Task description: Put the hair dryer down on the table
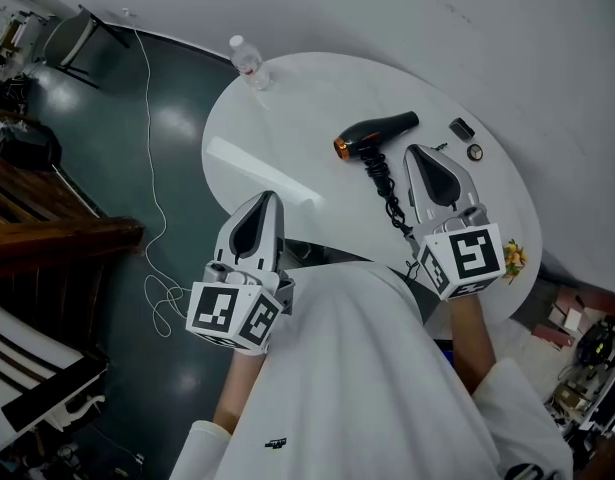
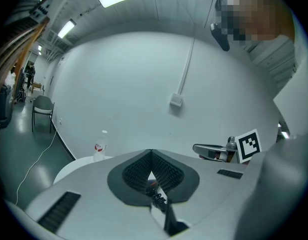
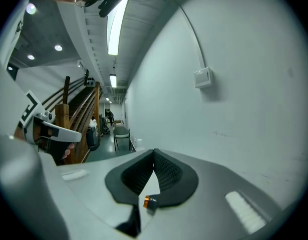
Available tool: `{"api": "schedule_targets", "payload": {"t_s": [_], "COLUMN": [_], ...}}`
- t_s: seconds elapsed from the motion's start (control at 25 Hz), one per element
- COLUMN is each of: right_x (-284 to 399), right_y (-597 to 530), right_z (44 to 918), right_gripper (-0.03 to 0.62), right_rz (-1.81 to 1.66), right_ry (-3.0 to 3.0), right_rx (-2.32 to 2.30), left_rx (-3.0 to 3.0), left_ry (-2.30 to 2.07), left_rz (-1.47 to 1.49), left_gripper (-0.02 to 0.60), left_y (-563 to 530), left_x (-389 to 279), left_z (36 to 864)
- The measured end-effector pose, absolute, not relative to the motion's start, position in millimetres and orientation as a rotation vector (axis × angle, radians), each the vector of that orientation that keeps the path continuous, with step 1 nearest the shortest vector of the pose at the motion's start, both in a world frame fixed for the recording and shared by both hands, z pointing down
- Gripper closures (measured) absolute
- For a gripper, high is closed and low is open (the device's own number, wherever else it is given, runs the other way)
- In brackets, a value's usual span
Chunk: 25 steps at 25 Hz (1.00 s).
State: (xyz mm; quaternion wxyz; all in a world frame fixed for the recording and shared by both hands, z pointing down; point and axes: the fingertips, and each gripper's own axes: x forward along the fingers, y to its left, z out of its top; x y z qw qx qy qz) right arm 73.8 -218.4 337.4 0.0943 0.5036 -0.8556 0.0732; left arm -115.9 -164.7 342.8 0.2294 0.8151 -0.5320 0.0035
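The black hair dryer [image 1: 375, 133] with an orange nozzle lies on the white round table [image 1: 277, 138], its coiled cord [image 1: 385, 190] trailing toward the near edge. My right gripper [image 1: 419, 153] hovers over the cord, just short of the dryer, shut and holding nothing. In the right gripper view the shut right gripper [image 3: 154, 151] shows only the dryer's orange end [image 3: 148, 202] below its pads. My left gripper [image 1: 267, 200] stays at the table's near left edge, shut and empty. The left gripper view shows the left gripper [image 2: 151, 151] with the cord [image 2: 159, 199] beneath it.
A water bottle [image 1: 249, 62] stands at the table's far left rim. A small black item [image 1: 461, 128] and a round one [image 1: 474, 152] lie right of the dryer. A white cable [image 1: 152, 198] runs over the dark floor at left. A wall lies beyond the table.
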Motion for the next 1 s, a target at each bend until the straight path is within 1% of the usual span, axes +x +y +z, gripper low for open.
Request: {"api": "schedule_targets", "payload": {"t_s": [0.24,1.0], "right_x": [73,67], "right_y": [-208,-192], "right_z": [317,324], "right_gripper": [0.582,0.583], "right_rz": [0.146,0.167], "right_ry": [-2.559,-2.579], "right_rx": [1.487,1.465], "left_rx": [2.251,2.259], "left_ry": [-1.469,-1.495], "left_rz": [0.012,0.01], "left_gripper": [0.572,0.572], "left_y": [-162,-156], "left_x": [-116,-124], "left_z": [341,335]}}
